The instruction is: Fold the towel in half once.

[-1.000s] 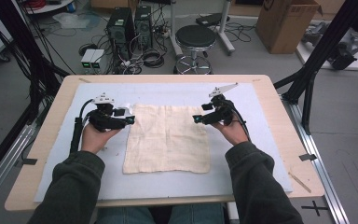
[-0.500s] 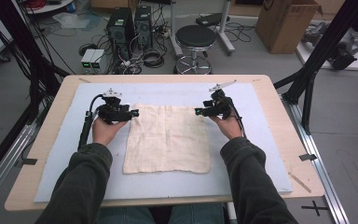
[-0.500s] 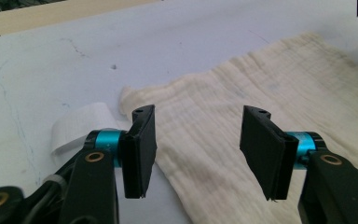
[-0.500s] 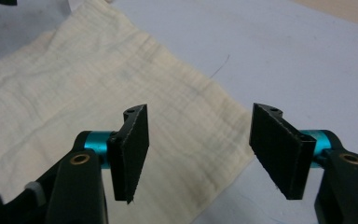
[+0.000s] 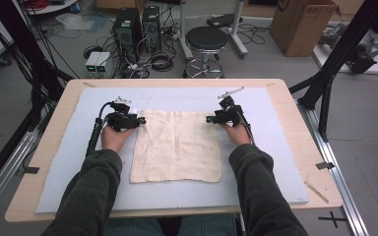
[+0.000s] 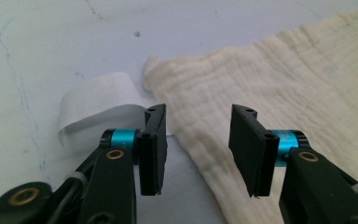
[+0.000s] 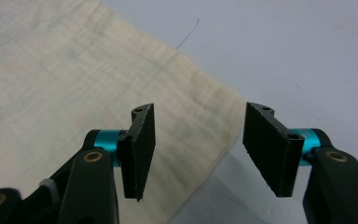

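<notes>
Wooden table (image 5: 49, 162) has a pale blue foam mat (image 5: 78, 162); a square, crinkly cream cloth (image 5: 177, 145) lies flat mid-mat. Left gripper (image 5: 139, 121) and right gripper (image 5: 208, 119) sit at its far corners, jaws apart. Curled white tag (image 6: 98, 100) beside the left corner.

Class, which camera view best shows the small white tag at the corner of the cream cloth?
The left gripper view: the white tag curls up large beside the cream cloth corner, just beyond the left tool. The high view shows only a tiny white speck. The right gripper view looks at another cloth edge.
</notes>
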Available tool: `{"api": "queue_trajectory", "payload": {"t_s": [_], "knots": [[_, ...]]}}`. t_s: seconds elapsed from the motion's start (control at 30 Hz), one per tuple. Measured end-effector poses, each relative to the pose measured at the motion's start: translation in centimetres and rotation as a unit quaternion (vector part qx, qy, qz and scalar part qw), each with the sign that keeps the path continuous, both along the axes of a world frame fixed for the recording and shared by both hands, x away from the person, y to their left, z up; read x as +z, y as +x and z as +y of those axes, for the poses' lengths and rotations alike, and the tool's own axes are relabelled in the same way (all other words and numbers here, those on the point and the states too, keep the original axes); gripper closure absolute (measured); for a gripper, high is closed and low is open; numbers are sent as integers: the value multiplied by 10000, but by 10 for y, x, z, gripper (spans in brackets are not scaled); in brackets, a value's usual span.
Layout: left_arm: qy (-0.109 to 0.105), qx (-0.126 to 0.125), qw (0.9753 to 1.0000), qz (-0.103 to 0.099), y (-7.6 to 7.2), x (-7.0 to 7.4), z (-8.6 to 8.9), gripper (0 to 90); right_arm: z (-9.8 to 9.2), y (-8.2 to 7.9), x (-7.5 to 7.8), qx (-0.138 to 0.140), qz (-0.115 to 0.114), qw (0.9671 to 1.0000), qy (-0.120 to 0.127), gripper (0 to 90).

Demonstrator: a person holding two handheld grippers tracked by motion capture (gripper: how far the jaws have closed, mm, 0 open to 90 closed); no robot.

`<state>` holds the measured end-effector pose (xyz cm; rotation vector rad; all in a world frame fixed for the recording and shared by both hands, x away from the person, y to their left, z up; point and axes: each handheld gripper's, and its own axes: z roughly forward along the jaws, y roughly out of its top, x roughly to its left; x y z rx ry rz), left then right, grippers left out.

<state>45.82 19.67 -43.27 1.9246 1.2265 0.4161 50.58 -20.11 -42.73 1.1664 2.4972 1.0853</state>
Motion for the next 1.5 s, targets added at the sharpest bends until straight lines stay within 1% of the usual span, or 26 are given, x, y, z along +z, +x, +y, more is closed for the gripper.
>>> {"api": "queue_trajectory", "payload": {"t_s": [0.07,0.2,0.23,0.27,0.3,0.37,0.43,0.47,0.5,0.53,0.6,0.63,0.67,0.7,0.77,0.83,0.93,1.0,1.03,1.13,1.2,1.27,1.3,1.4,1.47,1.5], "knots": [[27,44,10000,61,2,-3,0,573,0,1,-2,-43,-26,10000,-55,452],[20,181,9997,159,5,-9,-2,594,4,3,-5,-91,29,9999,-117,494],[6,208,9997,136,5,-9,-2,594,5,3,-6,-132,49,9998,-129,508],[-25,306,9994,138,6,-9,-2,594,6,4,-7,-163,87,9997,-162,521],[-107,400,9990,142,6,-9,-2,595,6,4,-7,-193,60,9996,-181,547],[-133,479,9986,158,7,-10,-2,633,8,5,-7,-222,44,9995,-225,590],[-34,492,9987,118,7,-10,-4,661,11,3,-6,-229,-23,9989,-400,651],[5,481,9988,95,7,-10,-4,677,11,4,-6,-224,-72,9988,-425,673],[-13,475,9988,94,7,-10,-5,699,11,4,-6,-223,-93,9987,-454,707],[-6,468,9989,99,7,-10,-5,721,11,4,-5,-249,-53,9986,-458,743],[90,455,9989,51,6,-10,-8,740,13,4,-6,-174,-109,9986,-488,794],[102,452,9989,38,6,-10,-9,753,14,3,-5,-166,-75,9986,-492,819],[63,407,9991,60,6,-10,-10,784,15,2,-5,-140,-76,9986,-508,834],[105,406,9991,37,5,-11,-11,804,15,2,-5,-137,-45,9987,-482,850],[53,351,9993,73,5,-11,-11,861,14,2,-5,-161,50,9992,-369,859],[-14,348,9993,95,5,-11,-10,874,11,3,-6,-129,39,9994,-309,864],[-1,334,9994,108,5,-10,-8,882,10,3,-5,-102,122,9995,-255,867],[-4,322,9994,108,5,-8,-6,883,9,3,-4,-95,115,9997,-199,868],[21,309,9995,74,4,-7,-5,883,8,3,-3,-83,110,9998,-175,868],[-99,295,9995,-3,3,-3,-2,884,6,2,-1,-37,89,9998,-145,868],[-134,281,9995,-39,2,0,-1,884,4,1,3,-32,50,10000,-51,868],[-94,233,9997,-66,1,1,0,884,2,1,5,4,-14,10000,5,868],[-65,206,9997,-66,1,2,0,884,2,0,7,7,-3,10000,27,868],[-83,156,9997,-149,-2,6,1,884,2,-2,10,88,-36,9999,135,868],[-54,89,9997,-207,-4,10,2,884,3,-4,13,179,-114,9996,178,868],[-48,66,9997,-218,-5,12,2,884,2,-5,15,177,-111,9995,221,868]]}}
